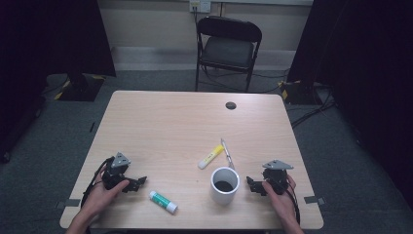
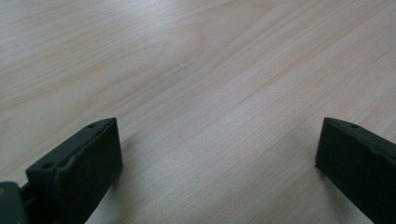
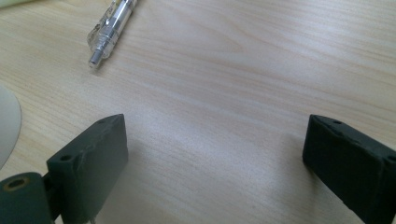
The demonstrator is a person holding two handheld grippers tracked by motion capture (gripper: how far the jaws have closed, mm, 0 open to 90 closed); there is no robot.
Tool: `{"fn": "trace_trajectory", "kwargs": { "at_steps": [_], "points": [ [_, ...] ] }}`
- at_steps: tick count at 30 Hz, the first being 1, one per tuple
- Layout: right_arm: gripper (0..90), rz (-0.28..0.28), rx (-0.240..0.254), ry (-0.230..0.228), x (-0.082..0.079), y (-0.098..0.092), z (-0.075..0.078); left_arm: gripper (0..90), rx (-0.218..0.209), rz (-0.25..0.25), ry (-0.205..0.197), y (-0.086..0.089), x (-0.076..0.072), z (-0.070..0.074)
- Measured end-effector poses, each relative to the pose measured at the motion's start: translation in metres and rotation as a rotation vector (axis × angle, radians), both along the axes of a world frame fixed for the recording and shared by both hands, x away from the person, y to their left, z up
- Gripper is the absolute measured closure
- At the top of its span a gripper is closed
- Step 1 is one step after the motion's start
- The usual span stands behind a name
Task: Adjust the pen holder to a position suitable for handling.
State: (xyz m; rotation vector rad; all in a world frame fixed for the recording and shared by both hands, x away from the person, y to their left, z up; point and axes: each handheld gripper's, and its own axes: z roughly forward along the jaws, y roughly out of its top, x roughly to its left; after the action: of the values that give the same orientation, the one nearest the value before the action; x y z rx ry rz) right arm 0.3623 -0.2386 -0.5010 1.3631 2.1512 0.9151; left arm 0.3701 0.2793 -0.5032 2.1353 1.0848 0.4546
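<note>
**Both grippers rest wide open by the cup**

At the table's near edge, the left gripper (image 1: 139, 183) and right gripper (image 1: 251, 184) sit low with jaws spread wide, nothing between them but bare table (image 2: 210, 70). Between the two stand a white cup (image 1: 224, 185) and a green-capped glue stick (image 1: 163, 202). Just beyond the cup lie a yellow highlighter (image 1: 211, 156) and a clear pen (image 3: 111, 29).

No legible text, label or number anywhere
</note>
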Motion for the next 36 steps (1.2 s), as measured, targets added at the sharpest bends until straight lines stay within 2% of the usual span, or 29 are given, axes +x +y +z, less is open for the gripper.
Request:
{"fn": "trace_trajectory", "kwargs": {
  "at_steps": [10,13,14,16,19,20,22,23,27,30,32,33,34,35,36],
  "points": [
    [7.9,-0.009,-0.006,0.005,-0.001,0.0,0.001,0.0,0.0,0.0,0.0,0.0,0.0,0.0],
    [19.2,-0.008,0.004,0.006,-0.002,-0.002,0.004,0.0,-0.003,0.001,0.0,0.0,0.0,0.0],
    [21.2,0.001,0.033,0.026,-0.003,-0.003,0.006,0.0,-0.004,-0.001,-0.001,0.0,0.0,0.0],
    [26.8,0.01,0.042,0.03,-0.005,-0.004,0.009,0.0,-0.004,-0.002,-0.001,0.0,0.0,0.0],
    [29.2,0.019,0.069,0.016,-0.008,-0.004,0.014,0.0,-0.004,-0.004,-0.001,0.0,0.001,0.0],
    [34.4,0.042,0.1,0.011,-0.01,-0.004,0.02,0.0,-0.006,-0.007,0.0,0.001,0.001,0.0],
    [34.7,0.056,0.126,-0.004,-0.012,-0.004,0.024,0.0,-0.002,-0.014,-0.001,0.002,0.001,0.0],
    [34.7,0.056,0.126,-0.004,-0.012,-0.004,0.024,0.0,-0.002,-0.014,-0.001,0.002,0.001,0.0],
    [43.2,0.11,0.171,-0.051,-0.018,0.0,0.043,0.0,-0.005,-0.014,-0.001,0.001,0.001,0.0],
    [49.3,0.179,0.195,-0.101,-0.024,0.001,0.057,0.0,-0.005,-0.014,-0.001,0.001,0.001,0.0],
    [50.4,0.193,0.199,-0.111,-0.025,0.002,0.062,0.0,-0.004,-0.014,0.0,0.001,0.001,0.0],
    [53.2,0.231,0.22,-0.126,-0.028,0.004,0.071,0.0,-0.005,-0.014,0.0,0.001,0.001,0.0],
    [53.9,0.251,0.219,-0.136,-0.03,0.006,0.077,0.0,-0.004,-0.014,0.0,0.001,0.001,0.0],
    [53.9,0.251,0.219,-0.136,-0.03,0.006,0.077,0.0,-0.004,-0.014,0.0,0.001,0.001,0.0],
    [55.1,0.3,0.227,-0.148,-0.033,0.012,0.091,0.0,-0.004,-0.014,0.0,0.001,0.001,0.0]
  ]
}}
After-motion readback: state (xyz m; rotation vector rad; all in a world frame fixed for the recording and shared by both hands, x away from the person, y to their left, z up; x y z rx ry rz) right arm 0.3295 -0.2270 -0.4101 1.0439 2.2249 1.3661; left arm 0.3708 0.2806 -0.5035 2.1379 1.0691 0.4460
